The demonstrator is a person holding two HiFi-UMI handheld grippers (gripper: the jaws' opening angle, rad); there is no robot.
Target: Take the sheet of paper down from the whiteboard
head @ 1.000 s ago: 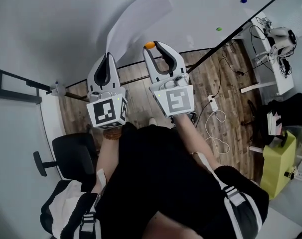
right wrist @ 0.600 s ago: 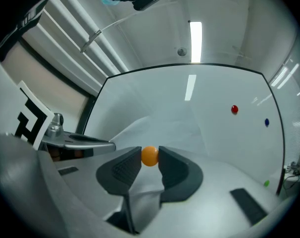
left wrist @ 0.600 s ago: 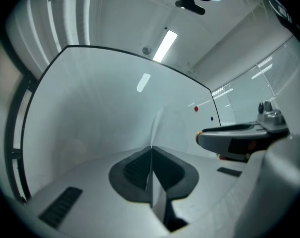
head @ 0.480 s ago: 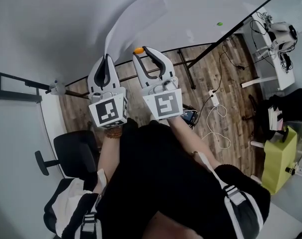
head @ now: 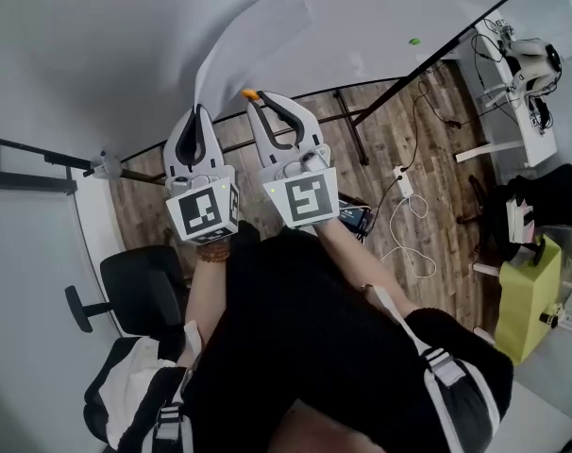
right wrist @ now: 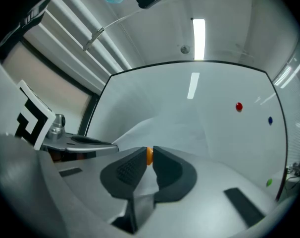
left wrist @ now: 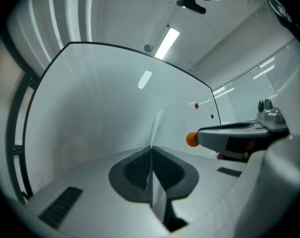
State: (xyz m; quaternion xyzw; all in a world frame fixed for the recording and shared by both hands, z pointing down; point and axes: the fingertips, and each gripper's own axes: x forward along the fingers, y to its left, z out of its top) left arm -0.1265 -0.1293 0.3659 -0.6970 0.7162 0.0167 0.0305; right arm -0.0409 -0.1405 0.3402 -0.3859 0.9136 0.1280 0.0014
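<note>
We see the left gripper (left wrist: 151, 151) clamped on the lower corner of the paper (head: 253, 36), which lies against the whiteboard (head: 88, 45) higher up and bends away from it toward the jaws. Just beside it, the right gripper's (right wrist: 149, 156) 2 jaws have just been closing and now pinch a small orange magnet (head: 250, 93) at their tips, close to the paper's edge.

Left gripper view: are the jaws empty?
No, the sheet of paper is clamped edge-on between the left gripper's closed jaws.
</note>
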